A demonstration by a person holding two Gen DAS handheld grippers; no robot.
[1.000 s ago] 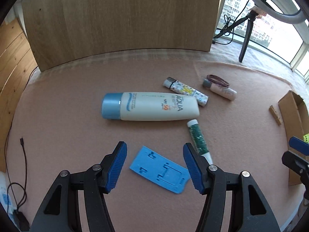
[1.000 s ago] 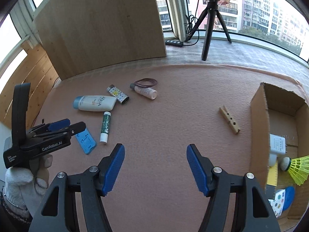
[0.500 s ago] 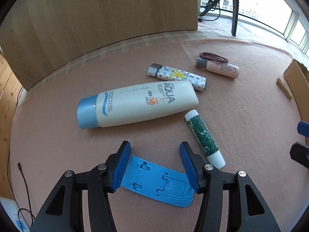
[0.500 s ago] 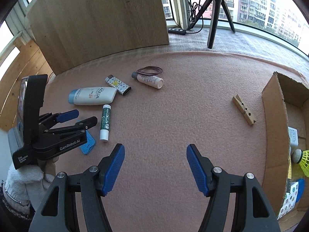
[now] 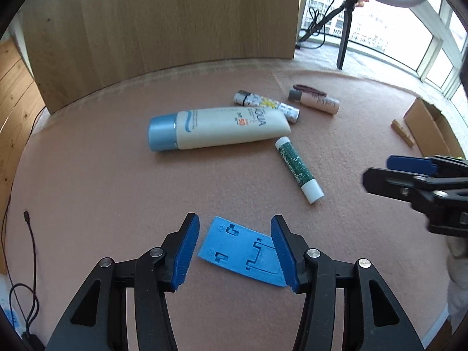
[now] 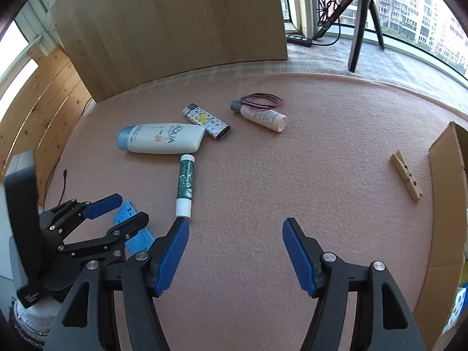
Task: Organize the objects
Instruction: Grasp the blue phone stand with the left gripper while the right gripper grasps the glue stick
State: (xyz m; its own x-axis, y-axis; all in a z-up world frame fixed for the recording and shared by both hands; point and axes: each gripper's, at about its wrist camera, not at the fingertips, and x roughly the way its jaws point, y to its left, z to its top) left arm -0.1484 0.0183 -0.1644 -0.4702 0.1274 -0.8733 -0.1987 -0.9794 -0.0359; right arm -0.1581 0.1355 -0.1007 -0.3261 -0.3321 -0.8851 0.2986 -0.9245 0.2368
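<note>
Left wrist view puts your left gripper spread apart over the blue plate, its fingers flanking the plate without clearly touching it. Beyond lie the green stick, the sunscreen tube, the lighter and the pink bottle on the pink mat.

Your right gripper is also spread, holding nothing, above bare mat. Only its view shows the hair ties plainly behind the pink bottle, the power strip near the tripod, and the clothespin just beside the box.
</note>
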